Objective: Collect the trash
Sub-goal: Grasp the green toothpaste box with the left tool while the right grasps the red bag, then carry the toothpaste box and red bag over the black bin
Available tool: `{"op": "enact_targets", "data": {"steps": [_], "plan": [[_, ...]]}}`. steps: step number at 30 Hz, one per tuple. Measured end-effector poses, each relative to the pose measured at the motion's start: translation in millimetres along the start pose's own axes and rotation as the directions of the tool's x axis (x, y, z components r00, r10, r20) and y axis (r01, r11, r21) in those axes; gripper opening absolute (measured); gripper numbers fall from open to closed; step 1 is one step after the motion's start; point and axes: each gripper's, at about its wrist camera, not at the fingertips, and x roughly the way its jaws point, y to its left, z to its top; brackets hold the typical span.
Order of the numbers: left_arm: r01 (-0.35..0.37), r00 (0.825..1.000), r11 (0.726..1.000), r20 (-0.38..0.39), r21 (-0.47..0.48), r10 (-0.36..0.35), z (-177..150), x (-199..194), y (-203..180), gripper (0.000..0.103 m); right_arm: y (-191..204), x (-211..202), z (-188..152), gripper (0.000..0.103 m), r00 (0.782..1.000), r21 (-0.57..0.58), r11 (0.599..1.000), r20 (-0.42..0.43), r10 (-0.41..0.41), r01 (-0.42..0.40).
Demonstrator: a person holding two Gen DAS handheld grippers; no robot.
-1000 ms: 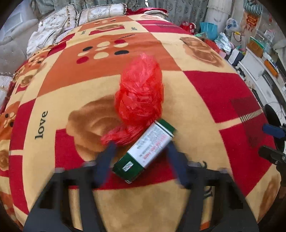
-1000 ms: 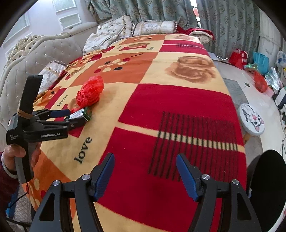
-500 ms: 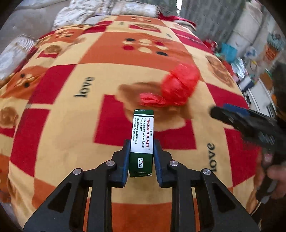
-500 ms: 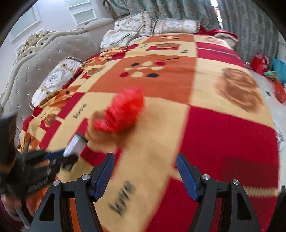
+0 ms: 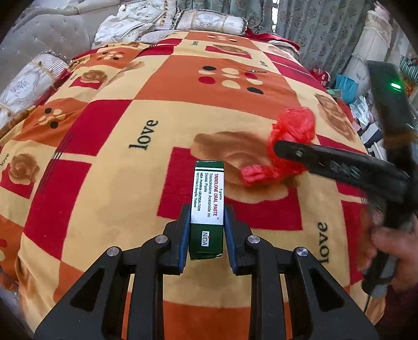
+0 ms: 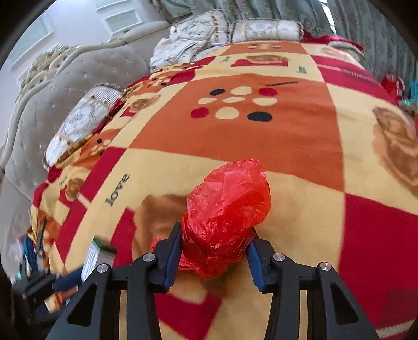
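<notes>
A green and white oral-paste box [image 5: 207,193] stands lengthwise between the blue pads of my left gripper [image 5: 206,217], which is shut on it just above the patterned blanket [image 5: 104,183]. To its right lies a crumpled red plastic bag [image 5: 292,130], and my right gripper [image 5: 284,149] reaches in from the right around it. In the right wrist view the red bag [image 6: 230,198] fills the gap of my right gripper [image 6: 215,235]. Its jaws are closing and both pads touch the plastic. The box [image 6: 98,252] shows blurred at lower left.
The bed's blanket [image 6: 287,130] spreads in red, orange and cream squares. Pillows [image 5: 209,22] and a padded grey headboard [image 6: 65,86] line the far and left sides. Curtains [image 5: 313,26] and floor clutter [image 5: 347,86] lie to the right. A hand [image 5: 392,243] holds the right gripper's handle.
My left gripper closed on the box, lifted it and turned it lengthwise. My right gripper swept left across the bed to the red bag and closed around it.
</notes>
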Motion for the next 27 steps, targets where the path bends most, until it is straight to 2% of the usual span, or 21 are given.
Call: {"op": "enact_targets", "data": {"steps": [8,12,18,27], "plan": [[0.028,0.999,0.999,0.020,0.044,-0.029,-7,-15,-35,0.022,-12,-64,-40,0.044,1.000,-0.039,0.999,0.023,-0.004,0.005],[0.046,0.998,0.995,0.029,0.083,-0.048,-11,-23,-63,0.022,-28,-92,-68,0.044,0.999,-0.038,0.999,0.026,-0.034,0.035],[0.084,0.995,0.986,0.039,0.141,-0.090,-16,-33,-110,0.022,-66,-134,-108,0.044,0.995,0.023,0.995,0.037,-0.097,0.096],[0.145,0.988,0.963,0.021,0.226,-0.153,-28,-40,-176,0.022,-109,-183,-145,0.044,0.982,0.094,0.981,0.061,-0.176,0.170]]}}
